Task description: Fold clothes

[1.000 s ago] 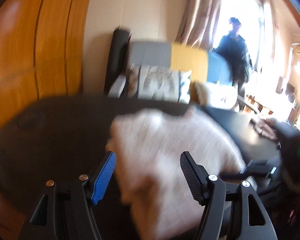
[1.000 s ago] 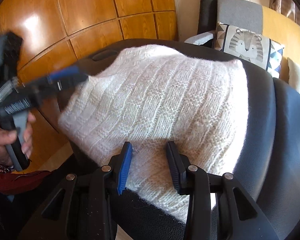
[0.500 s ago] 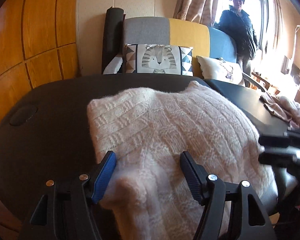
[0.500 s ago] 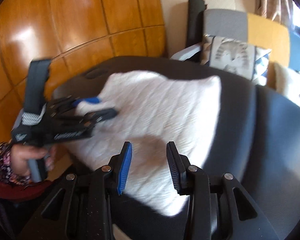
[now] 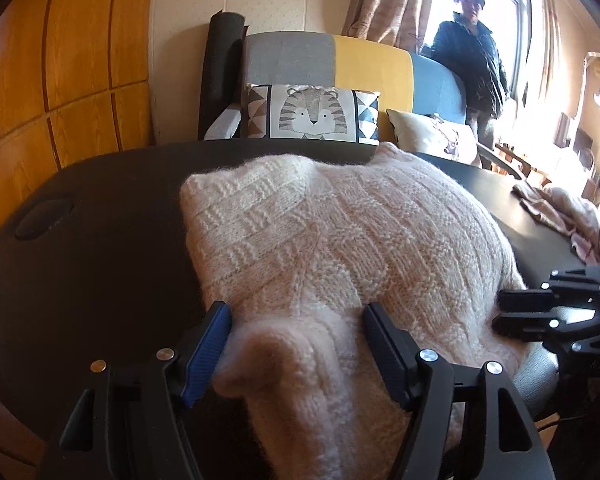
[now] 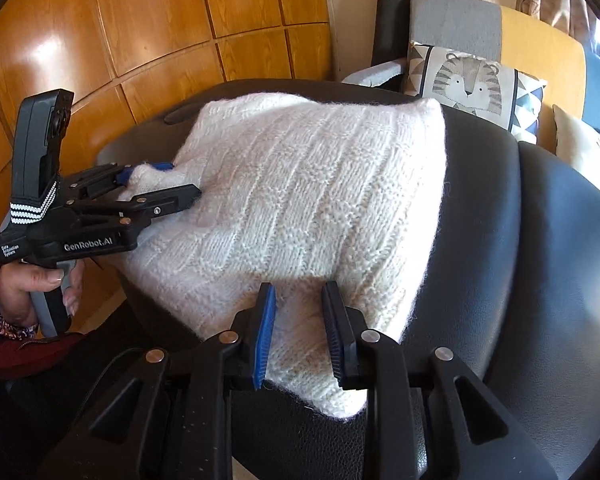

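Left claw [image 6: 160, 184] carried the only readable writing: "GenRobot.AI" in white on its black body; the small label beside it was too small to read. Its jaws stood spread around a bunched corner of the sweater [image 6: 300, 200], pads not visibly pressing. Right claw [image 6: 298, 336] was closing, jaws narrow, with the sweater's near edge between them; contact not clear. One cream knitted sweater, folded, lay on the black counter [image 6: 540, 260]. One more pale garment [image 5: 560, 212] lay crumpled at the counter's far right. Two cushions on the sofa [image 5: 372, 68] behind: one tiger-print cushion [image 5: 312, 112], one beige cushion [image 5: 432, 136]. One person [image 5: 472, 56] stood by the window. One hand [image 6: 40, 284] gripped the left claw's handle.
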{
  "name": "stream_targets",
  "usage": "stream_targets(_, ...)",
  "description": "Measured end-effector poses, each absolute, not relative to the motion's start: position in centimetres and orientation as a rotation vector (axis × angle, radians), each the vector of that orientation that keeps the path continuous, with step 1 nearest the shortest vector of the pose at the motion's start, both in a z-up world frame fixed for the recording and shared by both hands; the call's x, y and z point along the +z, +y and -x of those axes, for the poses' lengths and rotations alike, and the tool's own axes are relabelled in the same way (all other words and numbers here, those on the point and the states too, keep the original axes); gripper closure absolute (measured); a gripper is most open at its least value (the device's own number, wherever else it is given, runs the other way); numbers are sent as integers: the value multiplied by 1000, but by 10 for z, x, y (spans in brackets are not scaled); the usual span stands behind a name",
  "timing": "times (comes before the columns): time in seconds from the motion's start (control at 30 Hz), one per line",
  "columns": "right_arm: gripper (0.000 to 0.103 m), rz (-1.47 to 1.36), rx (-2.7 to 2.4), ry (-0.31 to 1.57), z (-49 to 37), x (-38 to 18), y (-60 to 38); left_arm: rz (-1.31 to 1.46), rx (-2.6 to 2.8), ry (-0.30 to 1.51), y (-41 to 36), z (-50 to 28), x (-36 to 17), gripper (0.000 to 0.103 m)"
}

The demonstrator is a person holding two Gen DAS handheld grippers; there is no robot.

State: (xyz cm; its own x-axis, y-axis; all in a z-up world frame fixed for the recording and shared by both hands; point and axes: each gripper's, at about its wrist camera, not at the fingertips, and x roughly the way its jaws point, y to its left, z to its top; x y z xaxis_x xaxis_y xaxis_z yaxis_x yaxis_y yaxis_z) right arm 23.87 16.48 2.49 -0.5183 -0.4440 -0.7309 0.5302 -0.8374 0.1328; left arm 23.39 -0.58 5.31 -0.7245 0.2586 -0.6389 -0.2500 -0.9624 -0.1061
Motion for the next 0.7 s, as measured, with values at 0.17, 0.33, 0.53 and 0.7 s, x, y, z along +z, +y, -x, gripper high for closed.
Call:
stream_targets(0.17,73,-1095,-2309,33,-236,28,175,972,2686,-201,-28,-227,67,33)
stream_targets(0.33,67,-1064,-2297,-89,-235,38,186,1002,2673,-335,-53,-207,76,33)
stream_targets(0.53,34,-983,-2405,-191,-224,63,208,1197,2522,-359,-60,-169,56,33)
stream_targets(0.7,27,-1145,-2351,-370,-180,55,224,1348,2305,-678,-84,-142,28,28)
